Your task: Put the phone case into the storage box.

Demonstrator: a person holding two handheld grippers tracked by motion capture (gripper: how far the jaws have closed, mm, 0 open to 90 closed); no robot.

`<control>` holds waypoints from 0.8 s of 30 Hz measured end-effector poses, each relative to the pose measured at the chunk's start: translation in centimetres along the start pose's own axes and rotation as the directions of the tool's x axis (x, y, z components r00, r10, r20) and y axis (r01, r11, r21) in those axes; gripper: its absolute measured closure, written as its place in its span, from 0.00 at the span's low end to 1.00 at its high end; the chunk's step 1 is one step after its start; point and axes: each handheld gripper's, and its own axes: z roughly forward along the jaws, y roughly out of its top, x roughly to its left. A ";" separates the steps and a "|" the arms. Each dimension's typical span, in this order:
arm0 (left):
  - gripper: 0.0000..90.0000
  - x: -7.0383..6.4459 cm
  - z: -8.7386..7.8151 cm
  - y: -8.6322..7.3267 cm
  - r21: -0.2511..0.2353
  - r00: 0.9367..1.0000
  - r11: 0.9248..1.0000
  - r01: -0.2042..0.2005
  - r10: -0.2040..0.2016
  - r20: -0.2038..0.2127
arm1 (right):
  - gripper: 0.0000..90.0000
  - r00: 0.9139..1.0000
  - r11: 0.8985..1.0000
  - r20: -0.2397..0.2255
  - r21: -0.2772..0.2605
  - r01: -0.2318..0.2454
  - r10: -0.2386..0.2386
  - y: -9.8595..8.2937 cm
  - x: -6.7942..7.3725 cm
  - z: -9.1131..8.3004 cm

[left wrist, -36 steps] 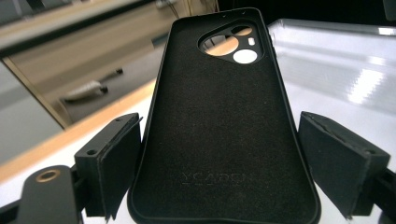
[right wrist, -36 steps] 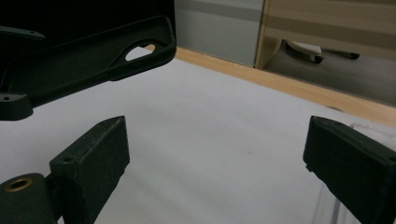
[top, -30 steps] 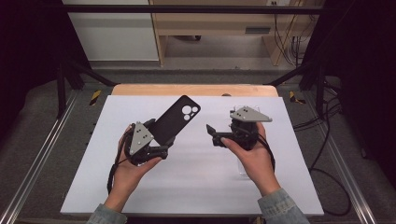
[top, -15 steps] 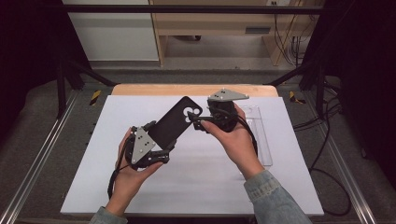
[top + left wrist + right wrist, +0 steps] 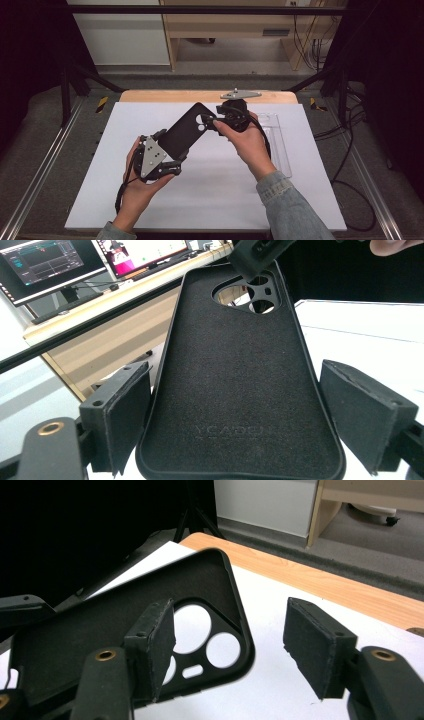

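Phone case (image 5: 184,134) sits in your left gripper (image 5: 159,162), bottom end between pads that look wider than the case, so you cannot tell whether they truly pinch it. Your right gripper (image 5: 214,121) is spread wide at the camera-cutout corner. Closing there off-centre could twist the case loose. Beyond lies a clear tray (image 5: 278,145), with bare white mat (image 5: 210,200) all around for moving.
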 end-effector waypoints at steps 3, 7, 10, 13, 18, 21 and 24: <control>0.17 0.1 0.0 0.0 0.001 1.000 1.000 -0.001 0.001 -0.005 | 0.44 0.999 1.000 -0.031 0.011 -0.021 0.022 -0.1 -0.3 0.2; 0.17 0.0 -0.1 0.0 -0.004 1.000 1.000 -0.002 0.002 -0.005 | 0.45 0.996 0.998 -0.070 0.035 -0.058 0.061 -0.3 -0.6 0.7; 0.17 0.0 -0.1 0.0 -0.005 1.000 1.000 -0.006 0.006 -0.006 | 0.47 0.993 0.996 -0.085 0.048 -0.076 0.080 -0.5 -0.8 0.9; 0.17 0.0 -0.1 0.0 -0.008 1.000 1.000 -0.008 0.008 -0.007 | 0.50 0.989 0.994 -0.109 0.054 -0.096 0.102 -0.7 -1.1 1.1; 0.17 -0.2 0.1 -0.1 -0.004 1.000 1.000 -0.014 0.014 -0.007 | 0.57 0.984 0.993 -0.134 0.058 -0.106 0.113 -0.9 -1.1 1.0; 0.17 -0.2 0.2 -0.2 0.002 1.000 1.000 -0.014 0.014 -0.005 | 0.59 0.986 0.994 -0.127 0.055 -0.098 0.105 -0.9 -0.9 0.8; 0.16 -0.2 0.2 -0.4 0.008 1.000 1.000 -0.012 0.012 -0.006 | 0.62 0.989 0.994 -0.110 0.053 -0.096 0.101 -0.9 -0.7 0.7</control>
